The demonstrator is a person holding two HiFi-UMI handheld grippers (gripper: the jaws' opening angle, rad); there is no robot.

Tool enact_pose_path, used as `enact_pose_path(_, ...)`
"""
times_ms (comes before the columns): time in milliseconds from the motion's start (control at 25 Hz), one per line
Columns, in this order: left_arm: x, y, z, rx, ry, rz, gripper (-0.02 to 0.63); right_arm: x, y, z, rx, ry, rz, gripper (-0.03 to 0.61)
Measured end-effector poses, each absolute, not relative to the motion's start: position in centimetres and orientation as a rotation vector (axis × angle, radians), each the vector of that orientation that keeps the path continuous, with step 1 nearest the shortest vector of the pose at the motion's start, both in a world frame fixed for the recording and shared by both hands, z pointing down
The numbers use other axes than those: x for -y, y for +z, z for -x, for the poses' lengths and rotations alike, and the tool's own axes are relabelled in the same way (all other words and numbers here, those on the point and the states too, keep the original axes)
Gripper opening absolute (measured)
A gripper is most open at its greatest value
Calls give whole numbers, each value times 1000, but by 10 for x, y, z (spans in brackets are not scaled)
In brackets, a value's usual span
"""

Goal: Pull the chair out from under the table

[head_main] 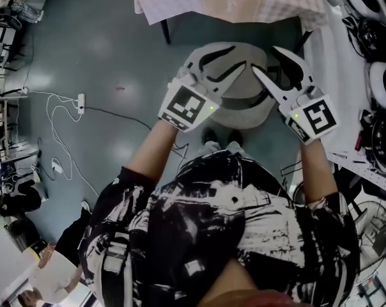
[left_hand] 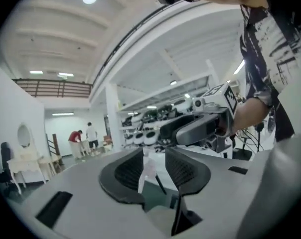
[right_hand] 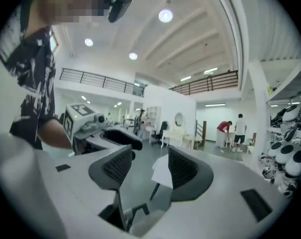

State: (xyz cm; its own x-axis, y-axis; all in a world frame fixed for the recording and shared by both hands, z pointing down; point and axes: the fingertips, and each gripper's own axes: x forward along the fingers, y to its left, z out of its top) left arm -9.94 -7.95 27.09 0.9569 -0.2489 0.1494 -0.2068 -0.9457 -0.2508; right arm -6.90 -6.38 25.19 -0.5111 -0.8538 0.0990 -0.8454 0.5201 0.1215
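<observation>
Person's patterned shirt [head_main: 206, 229] nearest, left hand-held gripper [head_main: 234, 57] and right hand-held gripper [head_main: 264, 59] raised side by side, jaws of both spread and empty, round grey chair [head_main: 244, 110] below them, just before the cloth-covered desk [head_main: 231, 2].

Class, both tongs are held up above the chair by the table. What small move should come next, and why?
Probably lower both tongs toward the round grey chair seat. The left tongs and right tongs are open and empty, held above it, and the seat stands near the table with the checked cloth.
</observation>
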Motion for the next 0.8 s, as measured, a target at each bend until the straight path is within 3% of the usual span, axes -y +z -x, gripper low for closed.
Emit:
enact_pose_path(320, 108, 170, 98, -463, -18, 2809, 91, 77, 154, 59, 2731, -275, -1637, 178)
enact_pose_path(800, 116, 149, 111, -617, 83, 2850, 2, 77, 158, 48, 2667, -203, -1696, 26)
